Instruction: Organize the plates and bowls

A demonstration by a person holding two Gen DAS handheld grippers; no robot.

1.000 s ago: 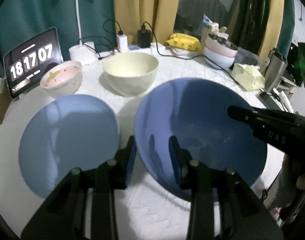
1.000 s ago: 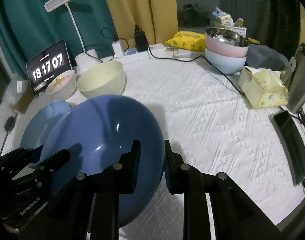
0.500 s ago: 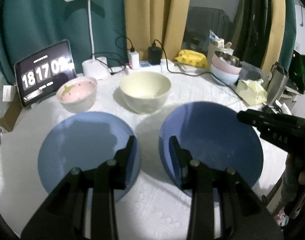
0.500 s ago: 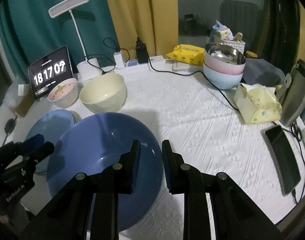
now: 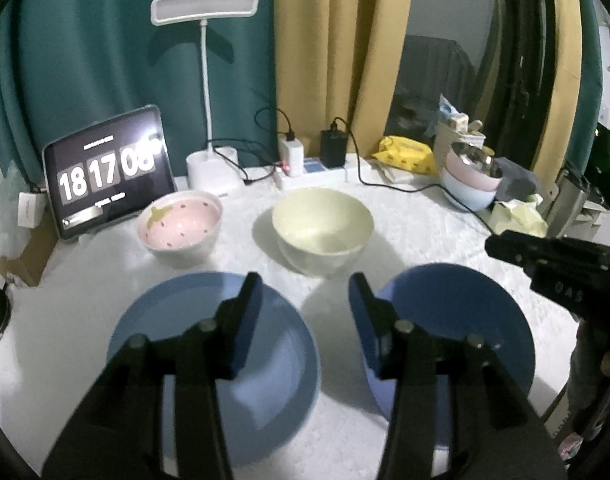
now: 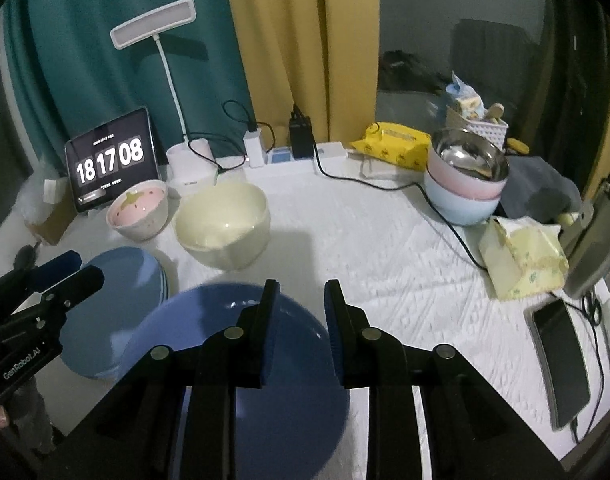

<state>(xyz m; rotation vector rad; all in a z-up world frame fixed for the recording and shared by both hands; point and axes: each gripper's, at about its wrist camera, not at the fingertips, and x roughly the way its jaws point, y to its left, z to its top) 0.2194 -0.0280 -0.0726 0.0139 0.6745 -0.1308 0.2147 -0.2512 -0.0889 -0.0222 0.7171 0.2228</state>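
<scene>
A dark blue bowl rests on the white cloth near the table's front edge. My right gripper hovers above its far rim with a narrow gap between the jaws and nothing pressed between them. The bowl lies to the right of my left gripper, whose jaws are opening with nothing between them. A light blue plate lies below the left gripper's fingers. Behind stand a cream bowl and a pink strawberry bowl. From the right wrist, the left gripper hangs over the plate.
A tablet clock, a desk lamp and a power strip with cables line the back. Stacked bowls with a steel one on top, a yellow tissue pack and a phone sit on the right.
Both grippers have risen and drawn back from the dark blue bowl, which stays on the table and now looks smaller. The left jaws have widened.
</scene>
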